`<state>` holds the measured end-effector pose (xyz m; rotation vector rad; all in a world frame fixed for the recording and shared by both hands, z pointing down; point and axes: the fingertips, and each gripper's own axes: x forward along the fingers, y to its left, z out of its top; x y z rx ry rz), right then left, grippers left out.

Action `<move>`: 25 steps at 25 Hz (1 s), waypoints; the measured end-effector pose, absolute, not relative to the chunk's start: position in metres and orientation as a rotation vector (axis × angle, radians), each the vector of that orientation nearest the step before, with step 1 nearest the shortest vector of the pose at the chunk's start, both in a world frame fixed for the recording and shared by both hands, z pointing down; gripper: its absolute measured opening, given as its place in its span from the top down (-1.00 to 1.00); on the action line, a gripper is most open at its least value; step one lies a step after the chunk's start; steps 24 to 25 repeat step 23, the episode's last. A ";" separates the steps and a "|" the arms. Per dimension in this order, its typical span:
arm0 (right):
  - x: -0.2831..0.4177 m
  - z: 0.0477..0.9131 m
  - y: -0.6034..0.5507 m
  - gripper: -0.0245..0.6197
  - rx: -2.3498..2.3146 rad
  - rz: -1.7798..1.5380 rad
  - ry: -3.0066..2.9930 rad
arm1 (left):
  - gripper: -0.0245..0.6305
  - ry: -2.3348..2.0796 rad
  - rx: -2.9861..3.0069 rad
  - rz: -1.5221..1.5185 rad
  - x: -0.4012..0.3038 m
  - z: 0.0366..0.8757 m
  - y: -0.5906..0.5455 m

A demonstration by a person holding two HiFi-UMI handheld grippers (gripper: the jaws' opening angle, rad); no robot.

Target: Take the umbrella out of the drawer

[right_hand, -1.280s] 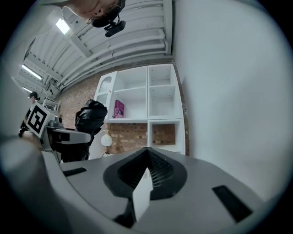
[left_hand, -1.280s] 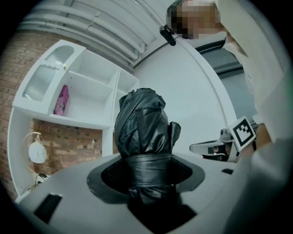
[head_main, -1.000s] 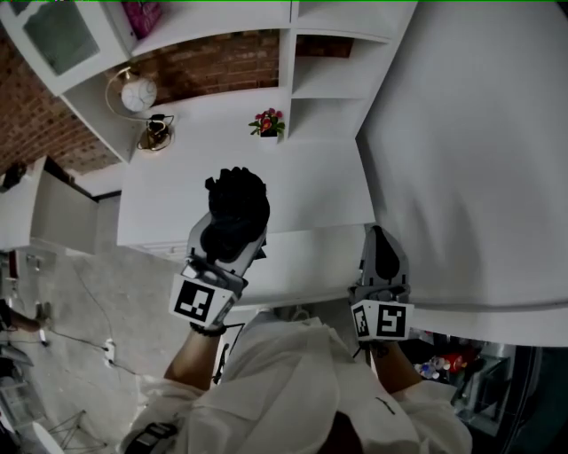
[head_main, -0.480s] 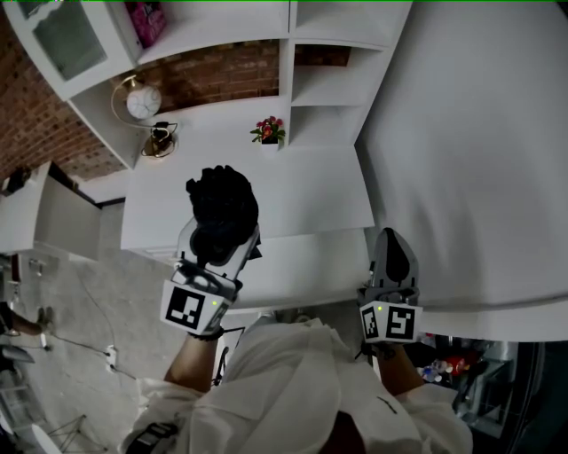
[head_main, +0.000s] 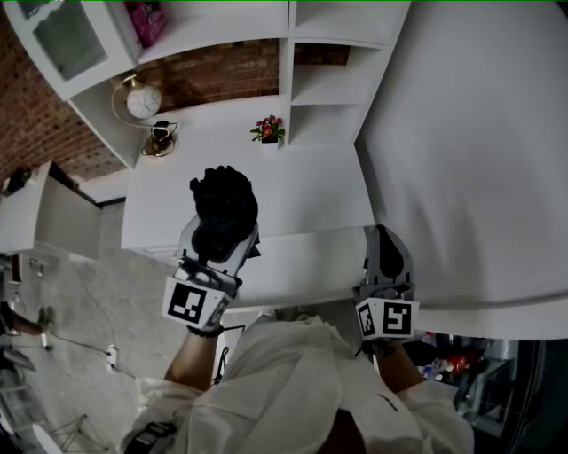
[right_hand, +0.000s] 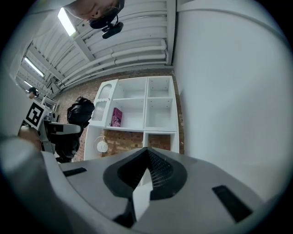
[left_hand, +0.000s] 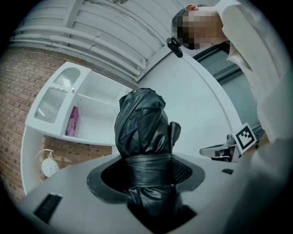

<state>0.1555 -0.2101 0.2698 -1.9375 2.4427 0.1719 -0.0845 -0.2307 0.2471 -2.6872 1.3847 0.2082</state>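
Note:
A black folded umbrella (head_main: 224,199), bound by a strap, sticks up out of my left gripper (head_main: 220,238), which is shut on its lower part. This gripper is over the front of the white desk (head_main: 306,182). In the left gripper view the umbrella (left_hand: 142,123) fills the space between the jaws of the left gripper (left_hand: 149,170). My right gripper (head_main: 387,245) is shut with nothing in it, at the right end of the white drawer front (head_main: 302,266). In the right gripper view the jaws of the right gripper (right_hand: 147,153) meet at the tip, and the umbrella (right_hand: 78,112) shows at the left.
On the desk's back stand a small flower pot (head_main: 268,130), a round clock (head_main: 142,102) and a gold ornament (head_main: 161,139). White shelves with a pink book (head_main: 146,18) rise behind. A tall white cabinet (head_main: 479,151) lies close on the right.
My left gripper has shifted a little to the left and slightly up with the umbrella still in it. The right gripper has stayed in place.

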 end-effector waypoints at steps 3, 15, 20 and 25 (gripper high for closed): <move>0.152 0.272 -0.211 0.87 -1.931 0.165 2.456 | 0.10 1.383 -2.688 0.210 -0.085 0.246 -0.233; 0.145 0.275 -0.212 0.87 -1.913 0.144 2.466 | 0.10 1.367 -2.715 0.199 -0.078 0.252 -0.233; 0.148 0.278 -0.212 0.88 -1.927 0.136 2.462 | 0.10 1.362 -2.718 0.198 -0.077 0.253 -0.233; 0.148 0.278 -0.215 0.88 -1.929 0.129 2.459 | 0.10 1.363 -2.723 0.198 -0.076 0.254 -0.234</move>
